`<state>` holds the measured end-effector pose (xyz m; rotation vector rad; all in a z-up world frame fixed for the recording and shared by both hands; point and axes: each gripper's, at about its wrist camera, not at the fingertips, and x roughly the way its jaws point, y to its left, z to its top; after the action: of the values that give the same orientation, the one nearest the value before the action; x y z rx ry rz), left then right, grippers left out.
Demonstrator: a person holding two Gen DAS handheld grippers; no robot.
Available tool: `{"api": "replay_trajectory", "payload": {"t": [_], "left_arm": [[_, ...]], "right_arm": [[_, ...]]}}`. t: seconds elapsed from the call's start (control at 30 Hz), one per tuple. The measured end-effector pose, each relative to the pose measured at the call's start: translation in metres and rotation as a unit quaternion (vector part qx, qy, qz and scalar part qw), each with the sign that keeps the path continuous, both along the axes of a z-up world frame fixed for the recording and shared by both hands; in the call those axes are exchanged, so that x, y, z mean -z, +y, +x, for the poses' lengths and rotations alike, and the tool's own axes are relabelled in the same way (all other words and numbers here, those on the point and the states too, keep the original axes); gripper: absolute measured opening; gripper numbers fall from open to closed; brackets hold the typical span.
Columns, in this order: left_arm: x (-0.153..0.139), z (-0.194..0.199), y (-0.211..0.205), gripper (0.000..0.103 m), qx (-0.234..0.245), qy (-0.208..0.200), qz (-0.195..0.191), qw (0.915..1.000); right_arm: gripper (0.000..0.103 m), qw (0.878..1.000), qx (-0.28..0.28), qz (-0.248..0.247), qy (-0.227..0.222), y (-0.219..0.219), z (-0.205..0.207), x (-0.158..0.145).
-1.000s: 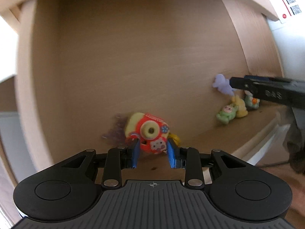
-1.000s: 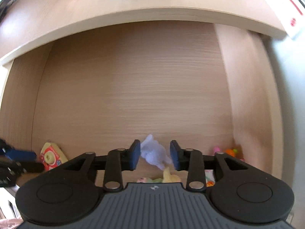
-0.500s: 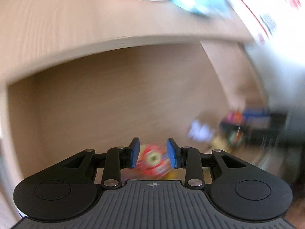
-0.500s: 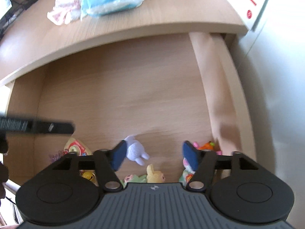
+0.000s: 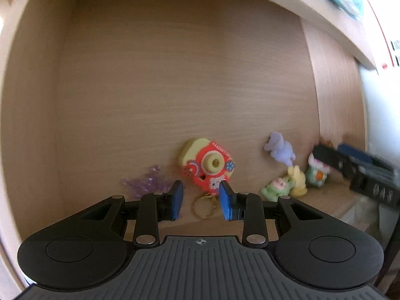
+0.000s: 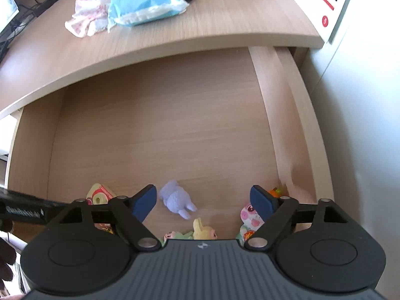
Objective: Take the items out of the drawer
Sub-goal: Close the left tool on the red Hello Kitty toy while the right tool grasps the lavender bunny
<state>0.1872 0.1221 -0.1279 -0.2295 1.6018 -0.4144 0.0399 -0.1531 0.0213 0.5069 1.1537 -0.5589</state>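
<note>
The open wooden drawer (image 6: pixel 287 125) holds small toys along its near edge. A red and yellow toy camera (image 5: pixel 207 166) with a key ring (image 5: pixel 203 206) lies just ahead of my left gripper (image 5: pixel 201 200), which is open, its blue pads apart from the toy. My right gripper (image 6: pixel 203 202) hangs above the drawer floor with its jaws opening wide. A lilac plush bunny (image 6: pixel 176 200) lies on the floor beneath them, nearer the left finger and untouched. The bunny (image 5: pixel 281 150) and the right gripper (image 5: pixel 362 172) also show in the left wrist view.
A green plush (image 6: pixel 175 235), a yellow plush (image 6: pixel 203 228), a pink-white toy (image 6: pixel 250 215) and an orange toy (image 6: pixel 273 191) crowd the near right corner. Purple crystals (image 5: pixel 147 183) lie left of the camera. On the desk top are a blue packet (image 6: pixel 147 0) and a pink cloth (image 6: pixel 87 22).
My right gripper has spread from close around the lilac bunny to wide apart and has risen; the bunny now lies on the drawer floor. The left view swung about and settled over the toy camera.
</note>
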Motion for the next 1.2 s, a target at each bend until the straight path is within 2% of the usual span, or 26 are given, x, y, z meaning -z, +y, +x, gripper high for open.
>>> {"api": "replay_trajectory", "payload": {"t": [0.07, 0.13, 0.27, 0.37, 0.43, 0.57, 0.6, 0.67, 0.8, 0.83, 0.87, 0.97, 1.07, 1.2], "left_arm": [[0.004, 0.005, -0.004, 0.035, -0.029, -0.004, -0.003, 0.9996], [0.000, 0.012, -0.014, 0.035, -0.031, -0.044, 0.002, 0.9986], [-0.003, 0.024, -0.042, 0.035, 0.007, -0.095, -0.002, 0.9955], [-0.012, 0.014, -0.064, 0.035, 0.076, -0.117, 0.012, 0.9901], [-0.020, 0.000, -0.076, 0.035, 0.139, -0.139, 0.018, 0.9803], [-0.024, -0.028, -0.089, 0.035, 0.242, -0.192, 0.064, 0.9490], [-0.023, -0.031, -0.090, 0.035, 0.258, -0.193, 0.072, 0.9440], [-0.026, -0.029, -0.082, 0.035, 0.266, -0.199, 0.079, 0.9399], [-0.026, -0.021, -0.086, 0.035, 0.253, -0.202, 0.079, 0.9429], [-0.025, -0.020, -0.089, 0.040, 0.255, -0.199, 0.077, 0.9431], [-0.025, -0.019, -0.092, 0.050, 0.259, -0.192, 0.074, 0.9436], [-0.022, -0.020, -0.101, 0.055, 0.283, -0.165, 0.046, 0.9437], [-0.022, -0.027, -0.102, 0.055, 0.312, -0.163, 0.030, 0.9354], [-0.017, -0.020, -0.099, 0.053, 0.331, -0.183, 0.044, 0.9245]], "right_arm": [[0.084, 1.000, 0.001, 0.001, 0.002, 0.001, -0.001, -0.001], [0.084, 1.000, -0.001, -0.001, 0.005, 0.004, -0.002, -0.001], [0.085, 1.000, 0.000, -0.002, 0.011, 0.007, -0.006, -0.002], [0.085, 1.000, 0.006, -0.008, 0.017, 0.007, -0.011, -0.005], [0.085, 1.000, 0.012, -0.011, 0.016, 0.006, -0.015, -0.008], [0.085, 1.000, 0.019, -0.009, 0.013, -0.001, -0.018, -0.018], [0.085, 1.000, 0.017, -0.009, 0.013, 0.000, -0.018, -0.019], [0.085, 1.000, 0.012, -0.009, 0.013, 0.002, -0.018, -0.020], [0.087, 1.000, 0.008, -0.003, 0.014, 0.005, -0.018, -0.021], [0.087, 1.000, 0.007, -0.002, 0.015, 0.006, -0.018, -0.021], [0.087, 1.000, 0.006, 0.000, 0.016, 0.006, -0.019, -0.022], [0.088, 1.000, 0.005, -0.001, 0.017, 0.005, -0.016, -0.024], [0.090, 1.000, 0.008, -0.004, 0.015, 0.009, -0.003, -0.031], [0.091, 1.000, 0.010, -0.004, 0.019, 0.011, -0.003, -0.033]]}}
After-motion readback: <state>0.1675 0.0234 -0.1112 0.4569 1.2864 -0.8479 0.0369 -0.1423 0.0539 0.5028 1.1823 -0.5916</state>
